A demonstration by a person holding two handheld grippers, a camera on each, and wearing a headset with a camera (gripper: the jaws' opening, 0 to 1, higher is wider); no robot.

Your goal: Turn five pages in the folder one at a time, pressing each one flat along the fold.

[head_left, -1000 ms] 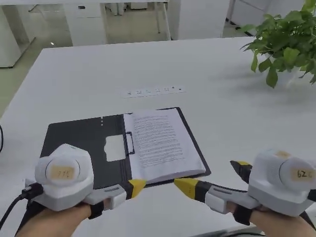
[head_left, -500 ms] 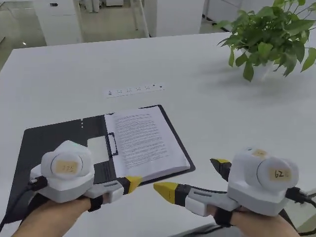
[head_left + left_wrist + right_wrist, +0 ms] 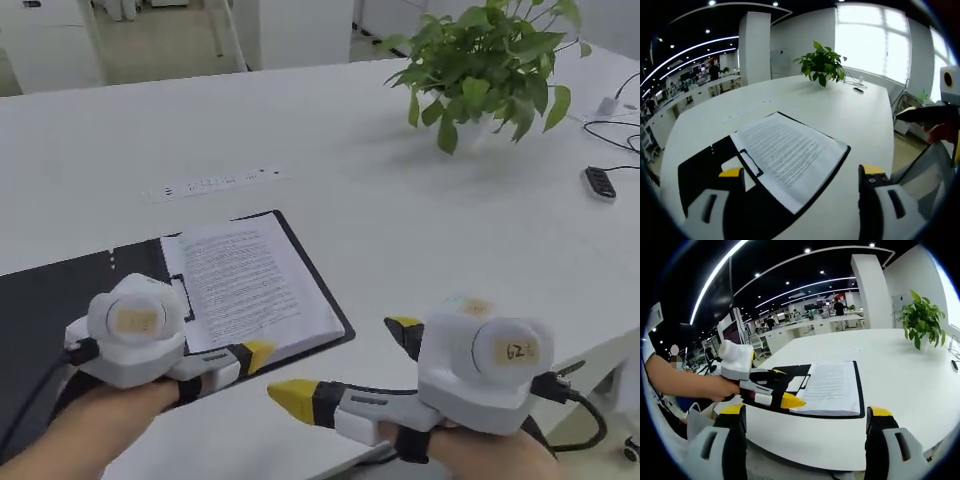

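Open folder (image 3: 790, 150), just ahead — left gripper (image 3: 801, 171) spread

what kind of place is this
Most likely an open-plan office: a big white table with a built-in socket strip, a potted plant, and, in the right gripper view, rows of desks under long ceiling light strips.

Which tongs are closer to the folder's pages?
The left tongs, at the folder's near edge by the pages; the right tongs sit off it, over bare table.
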